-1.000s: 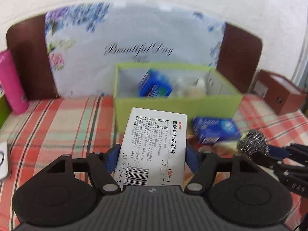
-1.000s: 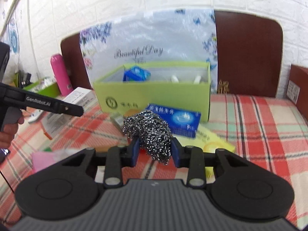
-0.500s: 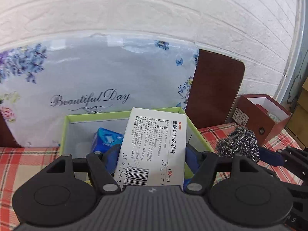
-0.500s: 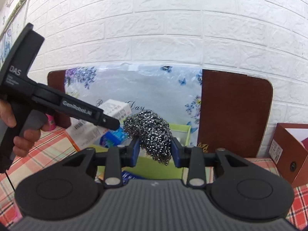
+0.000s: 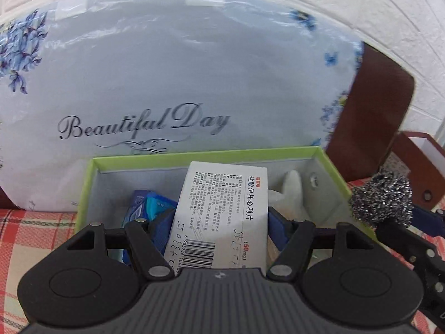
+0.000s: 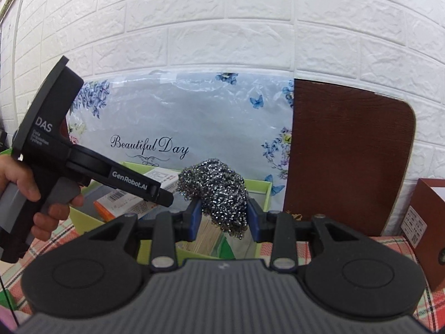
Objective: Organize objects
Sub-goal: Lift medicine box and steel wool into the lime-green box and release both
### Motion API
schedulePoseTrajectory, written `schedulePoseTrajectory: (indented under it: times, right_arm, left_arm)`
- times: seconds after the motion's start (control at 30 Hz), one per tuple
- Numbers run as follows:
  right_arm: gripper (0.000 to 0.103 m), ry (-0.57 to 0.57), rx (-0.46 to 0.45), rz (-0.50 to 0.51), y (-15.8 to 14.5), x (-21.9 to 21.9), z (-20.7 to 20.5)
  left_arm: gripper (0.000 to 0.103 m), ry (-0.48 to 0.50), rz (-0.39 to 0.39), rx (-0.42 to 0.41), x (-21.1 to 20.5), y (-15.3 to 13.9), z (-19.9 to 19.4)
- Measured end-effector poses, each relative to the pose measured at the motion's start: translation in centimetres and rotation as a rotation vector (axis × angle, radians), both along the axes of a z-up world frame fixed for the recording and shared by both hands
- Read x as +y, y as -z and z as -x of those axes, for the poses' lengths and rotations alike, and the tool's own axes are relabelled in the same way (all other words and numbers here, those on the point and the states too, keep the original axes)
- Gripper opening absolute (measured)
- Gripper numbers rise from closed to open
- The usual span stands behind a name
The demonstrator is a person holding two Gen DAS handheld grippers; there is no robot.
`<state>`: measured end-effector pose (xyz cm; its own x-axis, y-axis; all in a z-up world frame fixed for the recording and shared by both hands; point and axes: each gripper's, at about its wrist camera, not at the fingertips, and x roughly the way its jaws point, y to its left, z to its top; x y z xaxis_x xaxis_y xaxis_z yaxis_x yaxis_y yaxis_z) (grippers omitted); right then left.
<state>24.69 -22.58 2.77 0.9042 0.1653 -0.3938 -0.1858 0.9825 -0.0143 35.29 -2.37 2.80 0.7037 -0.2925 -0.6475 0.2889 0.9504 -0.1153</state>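
Observation:
My left gripper [image 5: 222, 222] is shut on a white medicine box [image 5: 222, 192], which hangs over the open green box [image 5: 205, 154]. A blue packet [image 5: 150, 206] and a white item [image 5: 292, 192] lie inside the green box. My right gripper [image 6: 222, 217] is shut on a ball of steel wool [image 6: 219, 192] and hovers at the right end of the green box [image 6: 267, 194]. In the left wrist view the steel wool [image 5: 381, 203] shows beside the right rim. In the right wrist view a hand [image 6: 19, 183] holds the left gripper [image 6: 162, 194] with the medicine box [image 6: 164, 178].
A floral "Beautiful Day" sheet [image 5: 194, 83] leans on the white brick wall behind the green box. A brown board [image 6: 347, 153] stands to its right, and a brown open box [image 6: 425, 222] further right. A red checked cloth [image 5: 27, 236] covers the table.
Both grippers have moved forward towards the wall with their loads. The medicine box now hangs over the green box, and the steel wool has come up to its right end.

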Motion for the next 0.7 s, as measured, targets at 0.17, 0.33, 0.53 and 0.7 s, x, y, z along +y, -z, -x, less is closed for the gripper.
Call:
schedulePoseTrajectory:
  times: [0.17, 0.33, 0.53, 0.7]
  right_arm:
    - [0.034, -0.019, 0.019, 0.011, 0.8, 0.7, -1.6]
    - [0.035, -0.022, 0.035, 0.017, 1.5, 1.3, -3.1]
    - [0.043, -0.007, 0.036, 0.025, 2.1, 1.7, -4.3]
    - [0.087, 0.014, 0.021, 0.005, 2.6, 1.0, -3.8]
  left_arm:
    - [0.072, -0.085, -0.003, 0.008, 2.1, 0.1, -1.2]
    - [0.072, -0.132, 0.018, 0.031, 3.9, 0.7, -1.8]
    - [0.075, -0.097, 0.043, -0.023, 3.3, 0.1, -1.3]
    - [0.091, -0.114, 0.029, -0.081, 2.9, -0.7, 0.1]
